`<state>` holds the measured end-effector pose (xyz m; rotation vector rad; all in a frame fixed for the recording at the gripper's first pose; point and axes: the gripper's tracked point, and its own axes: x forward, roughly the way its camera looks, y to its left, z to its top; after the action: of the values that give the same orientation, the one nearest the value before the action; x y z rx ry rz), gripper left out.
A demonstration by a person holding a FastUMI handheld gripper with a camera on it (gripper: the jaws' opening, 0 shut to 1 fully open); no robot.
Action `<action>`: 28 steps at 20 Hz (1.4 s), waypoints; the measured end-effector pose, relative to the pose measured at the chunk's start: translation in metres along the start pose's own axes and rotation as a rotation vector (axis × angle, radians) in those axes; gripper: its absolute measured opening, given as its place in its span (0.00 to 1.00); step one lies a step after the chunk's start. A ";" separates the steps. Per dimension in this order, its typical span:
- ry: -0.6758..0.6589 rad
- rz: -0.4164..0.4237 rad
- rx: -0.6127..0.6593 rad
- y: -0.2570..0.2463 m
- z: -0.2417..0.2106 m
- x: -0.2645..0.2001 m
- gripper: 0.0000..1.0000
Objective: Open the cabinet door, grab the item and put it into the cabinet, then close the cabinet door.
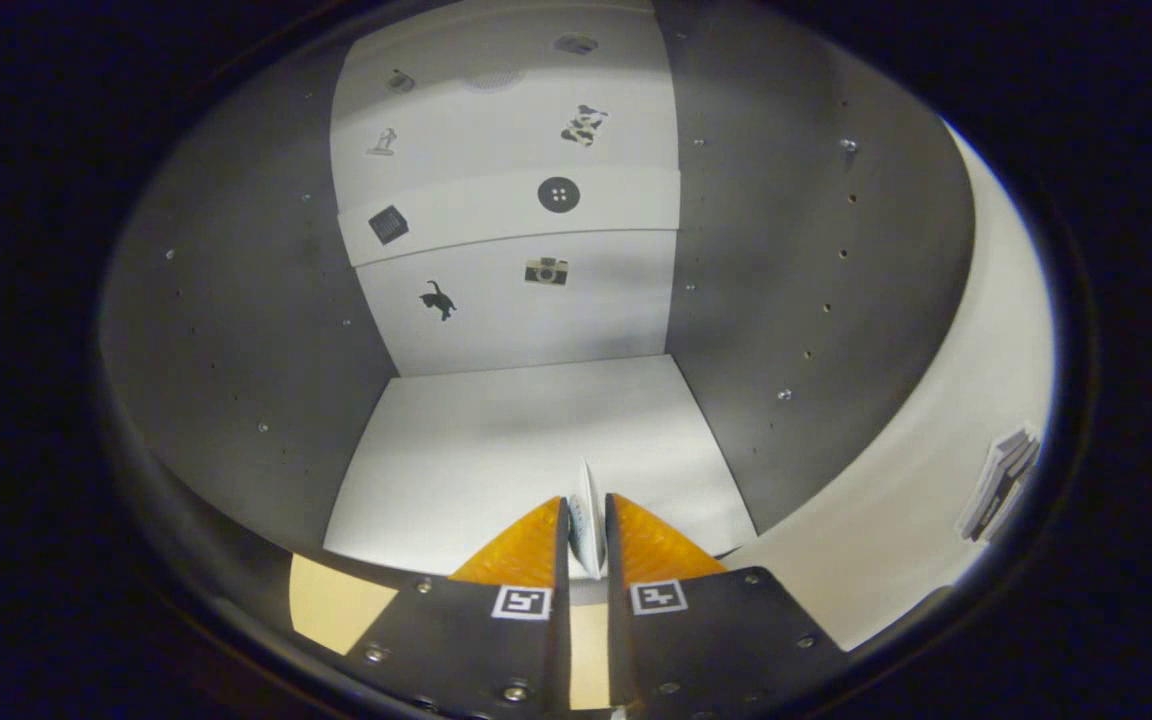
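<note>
Gripper view looks into the open cabinet [536, 440]: the tongs [587, 525] pinch a thin white item [588, 515] upright just above its floor. Placing is underway; next they must lower, release it, withdraw.

fingers [536, 545] hide most of the thin white item [588, 510]; what it is stays unclear
</note>
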<state>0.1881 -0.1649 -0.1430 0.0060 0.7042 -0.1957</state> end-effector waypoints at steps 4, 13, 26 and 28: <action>-0.015 -0.003 -0.003 0.001 0.002 0.003 0.36; -0.164 -0.019 -0.055 0.000 0.015 -0.020 0.85; -0.469 0.027 -0.064 0.000 0.002 -0.140 0.99; -0.473 0.029 -0.037 -0.008 -0.013 -0.162 0.99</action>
<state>0.0581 -0.1429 -0.0482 -0.0643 0.2361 -0.1486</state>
